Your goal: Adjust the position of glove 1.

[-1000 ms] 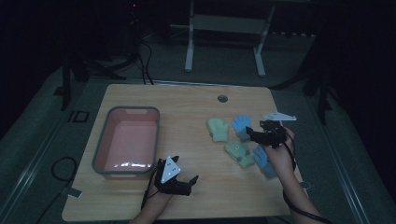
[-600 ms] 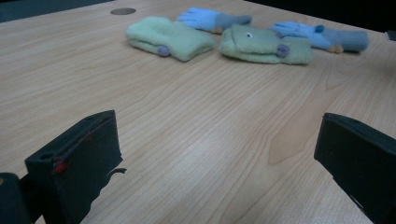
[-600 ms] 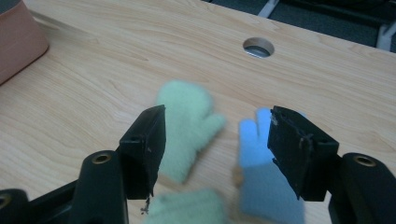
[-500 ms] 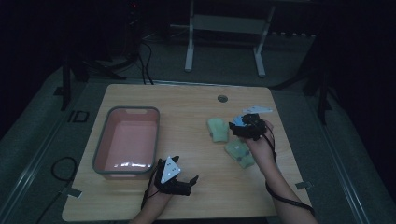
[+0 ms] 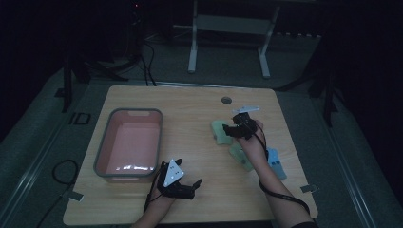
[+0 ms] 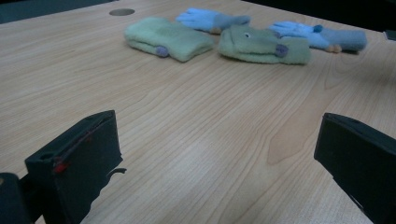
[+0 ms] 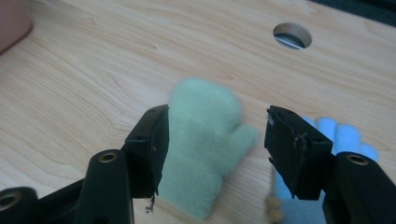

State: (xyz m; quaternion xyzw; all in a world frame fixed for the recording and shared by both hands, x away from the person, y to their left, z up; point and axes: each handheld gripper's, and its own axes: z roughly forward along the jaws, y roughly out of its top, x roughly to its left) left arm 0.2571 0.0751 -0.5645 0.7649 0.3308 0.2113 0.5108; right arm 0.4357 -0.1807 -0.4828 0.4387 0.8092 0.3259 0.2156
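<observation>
left hand-held gripper [image 5: 183,184]: black body; grey three-cornered plate on top with small dark dots; thin black cable trailing back along the forearm.
right hand-held gripper [image 5: 227,131]: black body; pale grey plate on top; black cable looping along the forearm.
jaws, right gripper view: blocky black, flat inner faces, scuffed edges; round screw holes in the arms.
jaws, left gripper view: black blocks; red mark on one.
forearms: bare.

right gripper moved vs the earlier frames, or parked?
Yes. The right gripper has moved left across the table, toward the pink bin, and now sits over the green mitten. Its jaws have just been closing, with the mitten between them.
</observation>
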